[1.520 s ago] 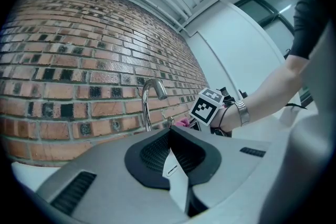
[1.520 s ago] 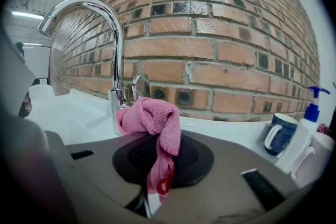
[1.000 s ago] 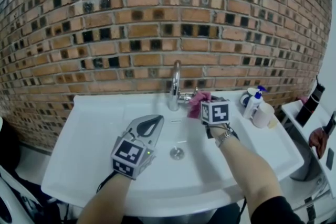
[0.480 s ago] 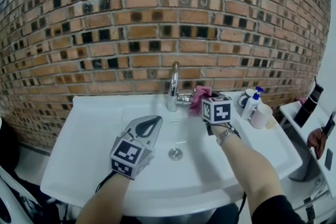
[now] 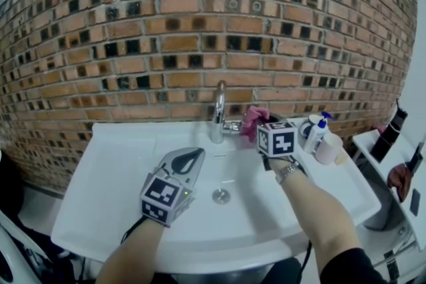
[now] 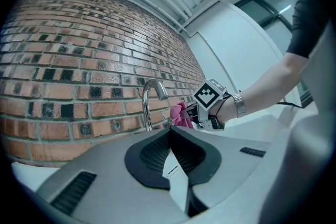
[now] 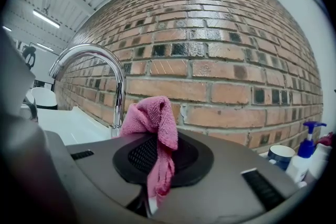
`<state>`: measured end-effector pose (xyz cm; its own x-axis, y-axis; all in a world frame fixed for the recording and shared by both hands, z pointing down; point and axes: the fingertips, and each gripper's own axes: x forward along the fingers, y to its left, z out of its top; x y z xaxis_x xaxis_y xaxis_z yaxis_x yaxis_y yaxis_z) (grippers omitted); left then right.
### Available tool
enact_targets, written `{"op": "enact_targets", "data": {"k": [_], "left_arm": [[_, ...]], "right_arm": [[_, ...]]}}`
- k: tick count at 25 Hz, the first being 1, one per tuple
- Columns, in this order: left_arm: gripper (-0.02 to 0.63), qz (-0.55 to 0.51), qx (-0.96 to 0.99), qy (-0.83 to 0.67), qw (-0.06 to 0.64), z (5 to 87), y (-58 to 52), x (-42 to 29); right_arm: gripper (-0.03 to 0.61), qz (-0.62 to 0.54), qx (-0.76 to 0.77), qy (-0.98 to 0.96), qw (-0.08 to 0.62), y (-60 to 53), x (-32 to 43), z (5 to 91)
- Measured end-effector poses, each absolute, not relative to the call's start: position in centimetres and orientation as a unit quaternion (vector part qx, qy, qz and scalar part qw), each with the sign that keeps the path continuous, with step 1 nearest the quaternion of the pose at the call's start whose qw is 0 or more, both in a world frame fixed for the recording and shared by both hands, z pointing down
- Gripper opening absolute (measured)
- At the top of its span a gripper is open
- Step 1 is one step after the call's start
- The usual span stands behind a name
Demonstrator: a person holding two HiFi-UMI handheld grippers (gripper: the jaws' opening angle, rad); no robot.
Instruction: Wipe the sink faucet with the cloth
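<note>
A chrome gooseneck faucet (image 5: 219,110) stands at the back of the white sink (image 5: 120,163). My right gripper (image 5: 258,126) is shut on a pink cloth (image 5: 253,122), held just right of the faucet's stem at handle height. In the right gripper view the cloth (image 7: 152,118) bunches above the closed jaws with the faucet (image 7: 118,86) to its left; whether they touch I cannot tell. My left gripper (image 5: 192,156) hovers over the basin left of the drain (image 5: 221,195), shut and empty. The left gripper view shows the faucet (image 6: 148,99) and the cloth (image 6: 181,114) ahead.
A brick wall rises right behind the sink. On the sink's right ledge stand a pump bottle (image 5: 319,132), a white cup (image 5: 329,148) and a blue-rimmed cup (image 5: 309,124). A side counter (image 5: 383,143) with dark objects lies further right.
My right gripper has risen a little beside the faucet with the cloth still in it. The left gripper has stayed where it was.
</note>
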<state>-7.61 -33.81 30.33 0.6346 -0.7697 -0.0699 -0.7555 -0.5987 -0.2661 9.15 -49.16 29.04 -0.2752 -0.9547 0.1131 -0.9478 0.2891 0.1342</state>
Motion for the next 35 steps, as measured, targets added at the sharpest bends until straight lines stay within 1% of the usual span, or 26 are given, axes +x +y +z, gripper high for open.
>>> {"op": "enact_targets", "data": {"k": [11, 20, 35], "left_arm": [[0.006, -0.03, -0.891, 0.431, 0.14, 30.4, -34.1, -8.0], [0.006, -0.034, -0.889, 0.434, 0.143, 30.6, -34.1, -8.2], [0.006, -0.05, -0.886, 0.435, 0.15, 31.6, -33.5, -7.8]], "right_arm": [[0.04, -0.063, 0.581, -0.808, 0.074, -46.6, 8.2, 26.4], [0.04, -0.069, 0.564, -0.821, 0.061, -42.7, 7.3, 25.5], [0.04, -0.047, 0.519, -0.852, 0.054, -34.5, 5.4, 28.1]]}}
